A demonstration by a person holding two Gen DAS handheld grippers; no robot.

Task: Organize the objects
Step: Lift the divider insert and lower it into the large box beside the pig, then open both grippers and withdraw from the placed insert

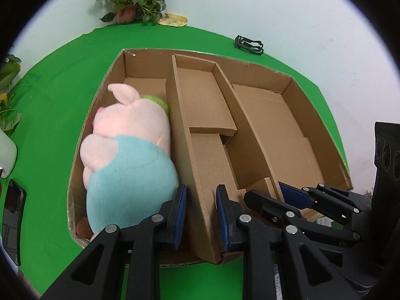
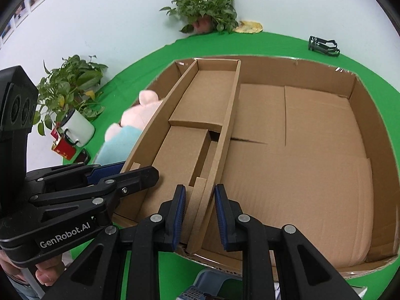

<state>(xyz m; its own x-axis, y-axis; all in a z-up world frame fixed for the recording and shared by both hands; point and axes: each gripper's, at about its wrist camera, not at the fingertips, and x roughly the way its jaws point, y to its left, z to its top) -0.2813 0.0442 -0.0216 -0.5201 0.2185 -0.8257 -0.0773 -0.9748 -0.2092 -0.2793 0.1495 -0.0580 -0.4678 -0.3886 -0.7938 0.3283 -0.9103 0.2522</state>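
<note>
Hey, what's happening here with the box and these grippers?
A person holds two grippers over a cardboard box. The left gripper straddles the left divider wall, the right gripper the right one, both open. A plush pig lies in the left compartment; the others look empty.

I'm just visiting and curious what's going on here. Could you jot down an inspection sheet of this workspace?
Surface: green cloth over the table.
Job's things: cardboard box with three compartments; plush pig lying in the left one, the other two bare.
Clutter: black clip, mug, red packet, phone.
Tools: left tool and right tool both open, each straddling a divider wall.
Cables: nothing seen.
Surroundings: pale wall, plants.
</note>
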